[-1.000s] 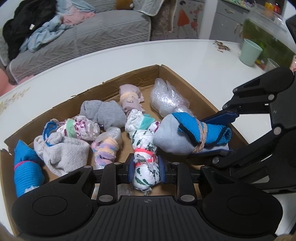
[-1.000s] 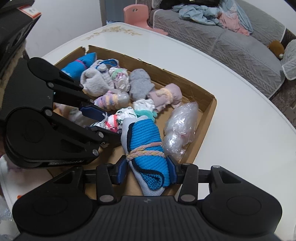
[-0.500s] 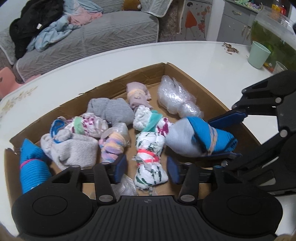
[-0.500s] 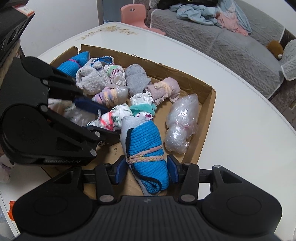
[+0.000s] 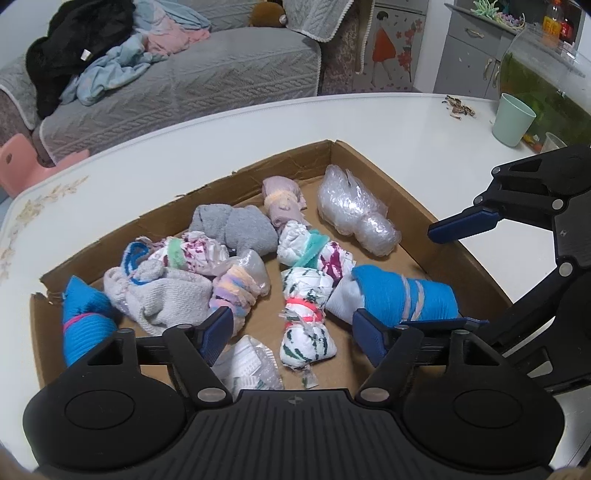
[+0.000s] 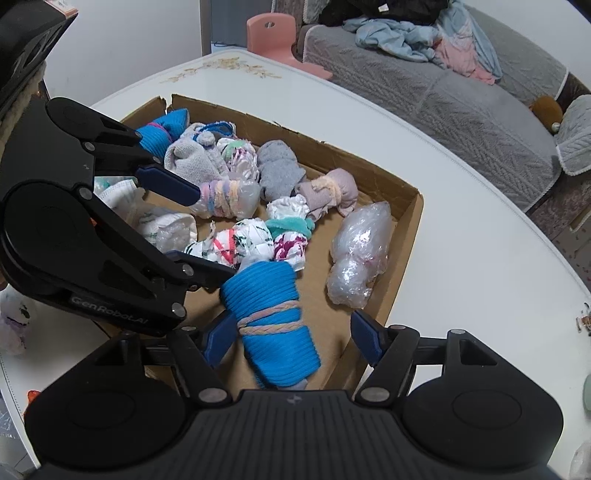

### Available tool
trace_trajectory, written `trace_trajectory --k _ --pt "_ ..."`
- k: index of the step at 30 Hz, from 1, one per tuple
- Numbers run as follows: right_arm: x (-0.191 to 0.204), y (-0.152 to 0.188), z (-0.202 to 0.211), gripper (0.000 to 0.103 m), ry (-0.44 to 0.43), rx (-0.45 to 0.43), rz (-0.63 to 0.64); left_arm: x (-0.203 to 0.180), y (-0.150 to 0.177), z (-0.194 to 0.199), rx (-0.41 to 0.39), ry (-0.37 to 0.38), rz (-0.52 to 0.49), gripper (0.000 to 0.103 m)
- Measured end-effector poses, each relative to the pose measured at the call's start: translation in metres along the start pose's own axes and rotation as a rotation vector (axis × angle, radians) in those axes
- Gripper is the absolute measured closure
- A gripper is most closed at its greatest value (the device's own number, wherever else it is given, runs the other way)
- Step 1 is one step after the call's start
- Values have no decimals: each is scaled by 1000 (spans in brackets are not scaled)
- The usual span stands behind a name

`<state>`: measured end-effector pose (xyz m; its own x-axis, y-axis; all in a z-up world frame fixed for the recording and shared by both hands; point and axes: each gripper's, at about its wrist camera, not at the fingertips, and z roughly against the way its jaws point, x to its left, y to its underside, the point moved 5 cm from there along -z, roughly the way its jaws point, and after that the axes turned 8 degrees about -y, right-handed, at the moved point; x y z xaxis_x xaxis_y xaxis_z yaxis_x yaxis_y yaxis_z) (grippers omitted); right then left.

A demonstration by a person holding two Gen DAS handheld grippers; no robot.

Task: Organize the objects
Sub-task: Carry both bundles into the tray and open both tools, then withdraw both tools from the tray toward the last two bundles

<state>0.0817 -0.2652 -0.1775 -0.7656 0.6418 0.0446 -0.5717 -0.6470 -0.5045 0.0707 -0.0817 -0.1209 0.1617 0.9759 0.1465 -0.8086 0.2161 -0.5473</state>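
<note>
A shallow cardboard box (image 5: 258,168) (image 6: 295,129) on the white table holds several rolled sock bundles. My left gripper (image 5: 293,332) (image 6: 188,227) is open with its jaws still opening. The white-and-green bundle with a pink band (image 5: 306,325) (image 6: 229,245) lies on the box floor between them, clear of both pads. My right gripper (image 6: 293,338) (image 5: 454,273) is also open and opening. Between its jaws lies the blue bundle tied with a braided band (image 6: 273,325) (image 5: 402,299), tilted on the box floor; the right pad stands clear of it.
A clear plastic-wrapped bundle (image 5: 354,218) (image 6: 358,254) lies by the box's far-right wall. A grey bundle (image 5: 236,229) and a second blue one (image 5: 83,317) also lie in the box. A green cup (image 5: 511,118) stands on the table. Beyond are a sofa (image 5: 184,74) and a pink stool (image 6: 273,35).
Both grippers were shut on their bundles and have spread their jaws. The white-and-green bundle and the blue bundle are let go and lie in the box.
</note>
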Motion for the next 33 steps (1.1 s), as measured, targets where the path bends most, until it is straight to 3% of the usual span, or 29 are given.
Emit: trace_trajectory --k 23,27,33 --pt "31 9 33 30 -9 -43 14 19 29 79 3 -41 -34 19" --pt "41 13 45 29 -9 -63 14 25 45 98 10 -52 -42 19" --pt "66 19 60 29 -73 -98 24 43 89 129 38 -41 55 16"
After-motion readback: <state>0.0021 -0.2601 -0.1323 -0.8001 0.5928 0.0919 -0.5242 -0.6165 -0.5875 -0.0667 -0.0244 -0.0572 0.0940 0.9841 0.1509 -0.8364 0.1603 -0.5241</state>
